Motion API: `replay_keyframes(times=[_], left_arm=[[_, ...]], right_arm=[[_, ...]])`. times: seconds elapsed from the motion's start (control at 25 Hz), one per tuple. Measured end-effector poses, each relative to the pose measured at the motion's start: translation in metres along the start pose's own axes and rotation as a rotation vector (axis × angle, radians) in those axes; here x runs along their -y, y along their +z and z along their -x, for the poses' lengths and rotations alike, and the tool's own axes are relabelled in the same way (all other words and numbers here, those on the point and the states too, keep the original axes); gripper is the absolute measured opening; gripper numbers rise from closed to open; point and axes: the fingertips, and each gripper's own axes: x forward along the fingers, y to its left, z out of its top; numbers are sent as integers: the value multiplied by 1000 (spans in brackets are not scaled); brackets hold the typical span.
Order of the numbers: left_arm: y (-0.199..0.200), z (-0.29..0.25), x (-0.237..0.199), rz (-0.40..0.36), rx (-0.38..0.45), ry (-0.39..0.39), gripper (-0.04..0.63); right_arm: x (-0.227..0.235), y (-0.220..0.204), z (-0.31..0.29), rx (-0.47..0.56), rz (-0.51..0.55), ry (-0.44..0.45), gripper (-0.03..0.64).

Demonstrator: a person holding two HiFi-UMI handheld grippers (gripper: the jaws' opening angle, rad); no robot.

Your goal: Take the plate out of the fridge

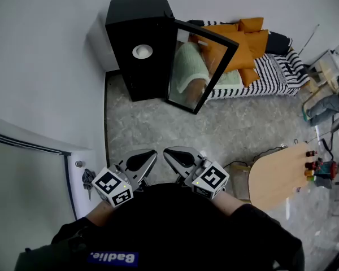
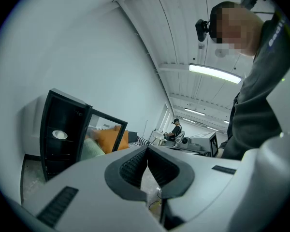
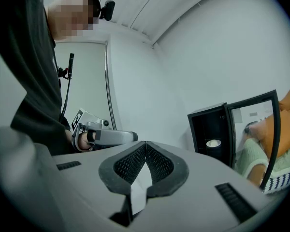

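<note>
bright even light, ceiling strip lamp (image 2: pixel 215 73); fisheye-warped edges.

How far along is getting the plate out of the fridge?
Done: the fridge door stands open. In hand: nothing; the left tongs and right tongs are shut and empty, well short of the fridge. Left: reach in, grip the white plate on its shelf, lift it out.

walls (image 1: pixel 39 55) plain white | floor (image 1: pixel 231 123) grey, mottled | striped couch (image 1: pixel 274 75) against far wall, orange cushions (image 1: pixel 246 38) piled on top | round wooden table (image 1: pixel 277 174) at right | ceiling strip light (image 2: pixel 215 72) lit
</note>
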Motion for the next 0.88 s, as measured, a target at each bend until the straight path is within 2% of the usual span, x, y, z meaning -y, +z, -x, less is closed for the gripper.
replay_keyframes(times=[0.48, 0.6, 0.88], left_arm=[[2, -48, -1, 18, 3, 79, 8], [-2, -63, 1, 21, 2, 104, 8], [5, -87, -17, 15, -2, 124, 8]], right_arm=[[44, 3, 21, -30, -4, 61, 11], [62, -1, 31, -61, -21, 55, 11], [101, 4, 23, -47, -21, 51, 11]])
